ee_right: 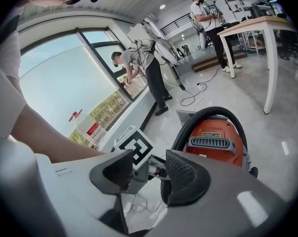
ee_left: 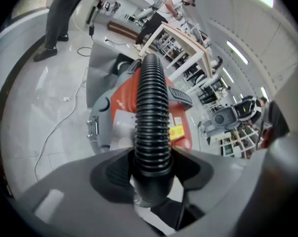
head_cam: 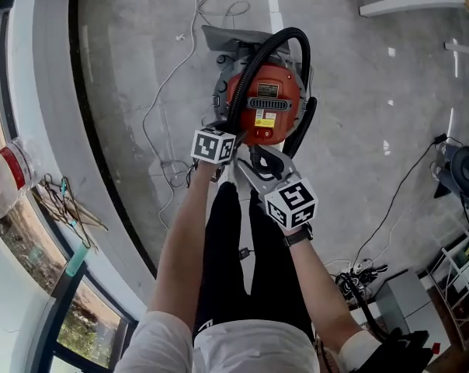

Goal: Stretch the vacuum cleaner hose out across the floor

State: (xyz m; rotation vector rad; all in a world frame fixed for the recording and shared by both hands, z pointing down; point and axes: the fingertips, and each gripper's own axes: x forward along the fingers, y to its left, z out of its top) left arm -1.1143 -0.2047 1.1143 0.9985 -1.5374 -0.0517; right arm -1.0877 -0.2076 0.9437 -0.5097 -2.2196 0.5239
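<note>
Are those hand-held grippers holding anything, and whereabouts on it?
The left hand-held gripper grips the hose near its end, where the ribs meet the smooth cuff. The right hand-held gripper is open and holds nothing.

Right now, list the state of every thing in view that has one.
black ribbed hose: arched over the cleaner, not stretched out.
red canister vacuum cleaner: upright on the floor.
left gripper: shut on the hose.
right gripper: open, empty.
</note>
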